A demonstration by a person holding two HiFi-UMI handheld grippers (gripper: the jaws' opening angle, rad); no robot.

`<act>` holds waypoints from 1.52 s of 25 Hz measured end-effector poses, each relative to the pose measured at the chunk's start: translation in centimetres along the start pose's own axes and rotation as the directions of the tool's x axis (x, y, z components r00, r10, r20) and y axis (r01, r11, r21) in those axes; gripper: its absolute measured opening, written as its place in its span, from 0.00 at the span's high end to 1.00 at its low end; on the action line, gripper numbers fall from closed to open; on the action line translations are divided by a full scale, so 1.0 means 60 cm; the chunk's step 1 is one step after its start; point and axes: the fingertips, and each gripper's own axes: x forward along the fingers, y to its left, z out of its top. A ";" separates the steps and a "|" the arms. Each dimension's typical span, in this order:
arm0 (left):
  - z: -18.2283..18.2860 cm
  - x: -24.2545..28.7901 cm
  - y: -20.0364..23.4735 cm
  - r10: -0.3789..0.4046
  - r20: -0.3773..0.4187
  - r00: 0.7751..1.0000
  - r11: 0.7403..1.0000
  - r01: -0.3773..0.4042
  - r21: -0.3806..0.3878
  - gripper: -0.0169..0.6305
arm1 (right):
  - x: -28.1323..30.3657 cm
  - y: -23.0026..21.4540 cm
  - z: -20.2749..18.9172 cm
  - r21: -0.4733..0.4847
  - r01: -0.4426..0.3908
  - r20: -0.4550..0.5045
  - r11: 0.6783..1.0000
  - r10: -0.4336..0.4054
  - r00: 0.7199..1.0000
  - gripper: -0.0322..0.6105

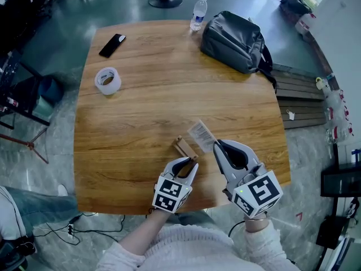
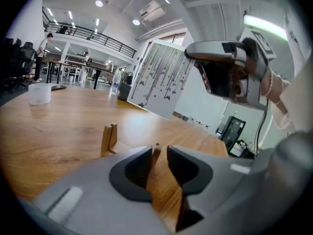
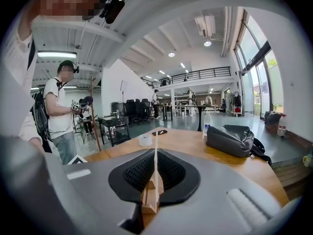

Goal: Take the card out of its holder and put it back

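Observation:
My right gripper is shut on a white printed card and holds it just above the table, right of the small wooden card holder. In the right gripper view the card runs edge-on between the closed pads, with the holder showing below them. The left gripper sits at the holder's near end. Its jaws stand apart in the left gripper view, with one wooden end of the holder in the gap beside the left pad. There the card hangs tilted from the right gripper.
On the wooden table lie a roll of tape and a black phone at the far left. A water bottle and a grey bag stand at the far right. A person stands beyond the table.

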 end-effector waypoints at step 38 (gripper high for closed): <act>0.198 -0.200 0.009 0.060 0.297 0.953 0.998 -0.054 -0.028 0.96 | -0.035 0.037 0.022 0.031 0.011 0.097 0.999 -0.014 0.995 0.93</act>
